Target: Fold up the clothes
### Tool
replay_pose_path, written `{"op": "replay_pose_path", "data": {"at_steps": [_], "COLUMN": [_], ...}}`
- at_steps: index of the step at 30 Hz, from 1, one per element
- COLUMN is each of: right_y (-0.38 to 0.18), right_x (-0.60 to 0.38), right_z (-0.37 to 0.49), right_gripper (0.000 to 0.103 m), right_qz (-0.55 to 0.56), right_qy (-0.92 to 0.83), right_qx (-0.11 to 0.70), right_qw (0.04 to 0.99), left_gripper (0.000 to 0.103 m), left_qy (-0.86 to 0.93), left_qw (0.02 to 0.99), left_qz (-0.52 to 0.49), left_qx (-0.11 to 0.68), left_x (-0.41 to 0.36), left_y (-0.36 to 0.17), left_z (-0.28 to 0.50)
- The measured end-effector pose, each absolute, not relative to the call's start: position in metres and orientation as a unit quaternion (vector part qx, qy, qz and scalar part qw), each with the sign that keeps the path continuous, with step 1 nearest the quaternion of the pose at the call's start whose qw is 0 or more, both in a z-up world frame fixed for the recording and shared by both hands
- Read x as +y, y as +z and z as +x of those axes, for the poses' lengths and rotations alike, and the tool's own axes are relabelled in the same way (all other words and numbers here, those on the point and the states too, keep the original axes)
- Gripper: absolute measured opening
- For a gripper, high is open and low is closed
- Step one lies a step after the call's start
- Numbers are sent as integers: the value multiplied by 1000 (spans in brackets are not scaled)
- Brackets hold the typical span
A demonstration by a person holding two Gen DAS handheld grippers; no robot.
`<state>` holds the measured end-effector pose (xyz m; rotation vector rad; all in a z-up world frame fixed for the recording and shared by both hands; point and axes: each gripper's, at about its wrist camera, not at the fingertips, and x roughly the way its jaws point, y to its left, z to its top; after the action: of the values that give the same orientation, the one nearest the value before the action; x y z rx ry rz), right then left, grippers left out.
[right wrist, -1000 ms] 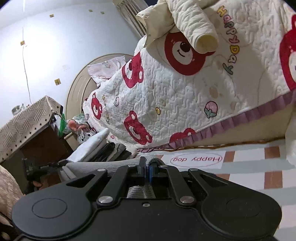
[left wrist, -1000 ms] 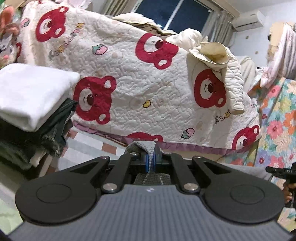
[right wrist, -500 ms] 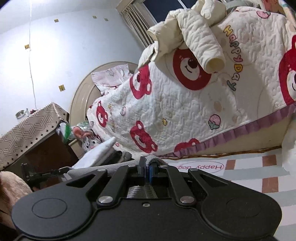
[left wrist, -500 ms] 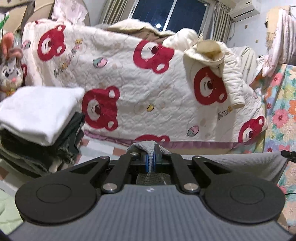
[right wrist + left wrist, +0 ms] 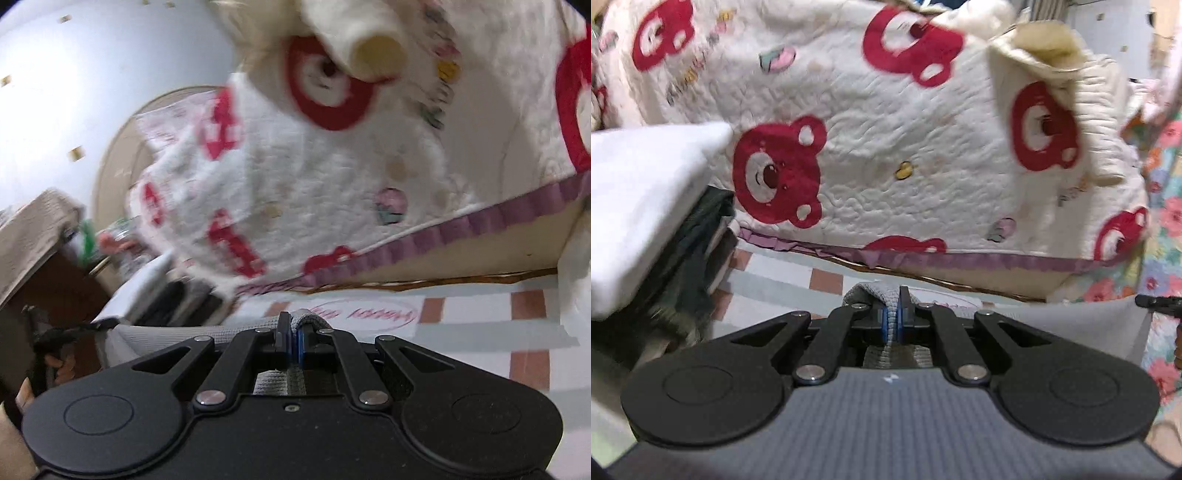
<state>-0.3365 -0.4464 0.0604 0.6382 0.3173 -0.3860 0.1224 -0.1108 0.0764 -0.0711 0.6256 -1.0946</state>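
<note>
My left gripper is shut on a corner of a grey knit garment, which stretches off to the right toward the other gripper, seen at the right edge. My right gripper is shut on the other corner of the same grey garment, which runs left to the left gripper. The cloth hangs taut between the two grippers above a checked floor mat.
A stack of folded clothes with a white piece on top stands at the left. A bed with a white quilt with red bears fills the background. A cream padded jacket lies on it. A floral cloth is at the right.
Both grippers have moved down and toward the bed, still shut on the grey garment. The views are blurred with motion and the folded stack looms closer on the left.
</note>
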Motion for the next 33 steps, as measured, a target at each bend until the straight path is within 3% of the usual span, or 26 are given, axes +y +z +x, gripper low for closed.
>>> {"op": "replay_pose_path", "data": {"at_steps": [8, 12, 16, 22, 25, 33], "right_y": [86, 94, 29, -129, -151, -161], "right_x": [-512, -499, -482, -455, -444, -456], "right_z": [-294, -300, -308, -313, -304, -316], "right_gripper": [6, 6, 5, 5, 5, 12], "right_qz": [256, 162, 183, 271, 263, 346], "right_qy": [-223, -216, -212, -209, -198, -200], "right_qx": [60, 67, 139, 285, 353, 333], "right_qw": [939, 961, 950, 895, 876, 854], "left_gripper": [4, 4, 4, 4, 4, 4], "left_qy": [-509, -513, -497, -425, -423, -423], "left_qw": [832, 829, 824, 796, 793, 784], "left_qz": [-99, -112, -104, -131, -107, -109], "left_qx": [198, 193, 250, 410, 425, 440], "left_x": [-167, -156, -143, -122, -120, -118], "left_y": [104, 87, 13, -124, -144, -145], "left_z": [158, 149, 135, 122, 111, 116]}}
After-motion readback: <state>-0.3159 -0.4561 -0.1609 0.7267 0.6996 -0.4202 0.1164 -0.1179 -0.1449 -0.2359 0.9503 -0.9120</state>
